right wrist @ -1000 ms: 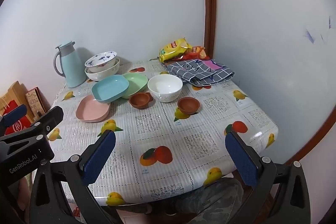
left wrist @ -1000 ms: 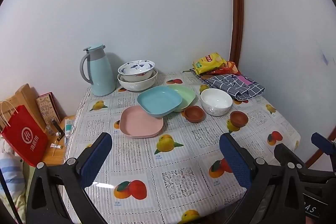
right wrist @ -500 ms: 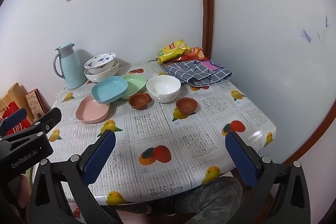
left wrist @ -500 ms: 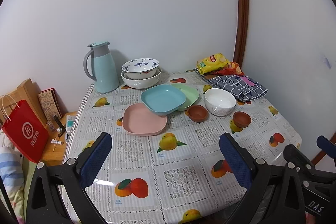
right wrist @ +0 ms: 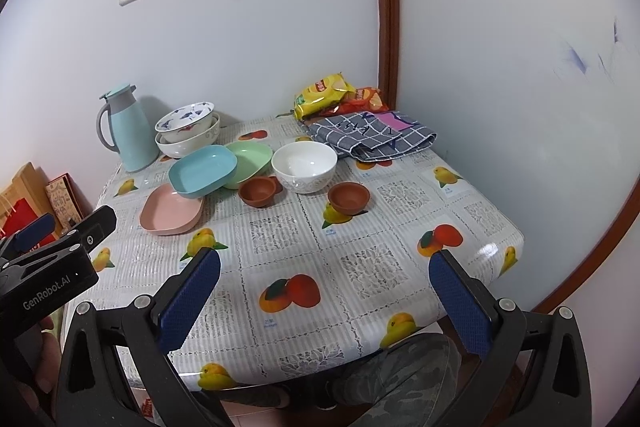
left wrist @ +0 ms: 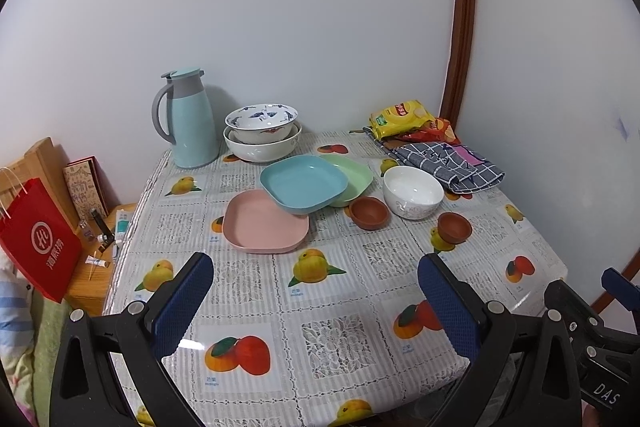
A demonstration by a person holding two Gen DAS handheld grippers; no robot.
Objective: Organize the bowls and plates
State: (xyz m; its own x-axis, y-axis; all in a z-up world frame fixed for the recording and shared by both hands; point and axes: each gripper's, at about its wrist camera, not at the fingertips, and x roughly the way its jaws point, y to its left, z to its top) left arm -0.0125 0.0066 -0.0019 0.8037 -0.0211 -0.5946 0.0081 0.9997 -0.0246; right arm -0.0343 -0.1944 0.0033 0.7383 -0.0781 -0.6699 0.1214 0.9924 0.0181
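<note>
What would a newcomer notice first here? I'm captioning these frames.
The pastel plates in mid-table: a blue plate overlapping a pink plate and a green plate. Behind them two bowls are stacked beside a teal jug. Both grippers, left and right, hang open and empty.

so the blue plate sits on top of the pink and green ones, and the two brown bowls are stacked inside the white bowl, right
Not quite. The blue plate does overlap the pink plate and green plate, but the brown bowls sit apart on the table beside the white bowl, as the right wrist view shows.
</note>
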